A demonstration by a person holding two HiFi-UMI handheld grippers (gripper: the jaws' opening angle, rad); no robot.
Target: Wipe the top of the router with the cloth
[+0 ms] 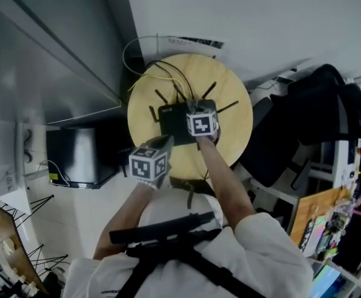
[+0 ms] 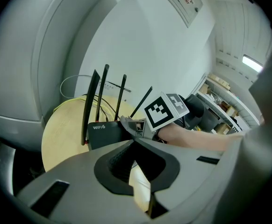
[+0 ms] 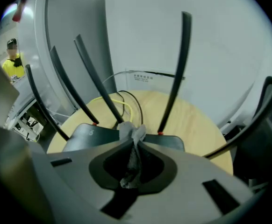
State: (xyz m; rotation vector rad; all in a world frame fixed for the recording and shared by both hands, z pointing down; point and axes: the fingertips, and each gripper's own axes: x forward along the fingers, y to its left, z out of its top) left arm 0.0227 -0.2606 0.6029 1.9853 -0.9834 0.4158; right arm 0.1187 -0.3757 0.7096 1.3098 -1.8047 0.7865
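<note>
Right gripper view: right claw [image 3: 132,141] is clamped tight on a bunched grey cloth [image 3: 133,135], whose free tuft pokes out past the tips just above, perhaps touching, the dark top of the router [image 3: 91,134]. Head view puts the router [image 1: 171,120] at the middle of the round wooden table [image 1: 233,135], with the right claw [image 1: 196,112] over its right half. Status, judged: cloth picked up and brought to the surface; no mark shows whether any stroke has been made, so count the whole top as left to wipe. Left claw [image 2: 134,140] is pressed together with nothing in it and hangs at the near edge of the table [image 1: 166,143], clear of the router, so the router is unbraced and may slide under a push. Obstructions: antennas [image 3: 177,73] stand up around the router and fence in the stroke; a yellow cable [image 3: 126,107] loops toward the far edge. Off the right edge, a dark chair [image 1: 311,113].
</note>
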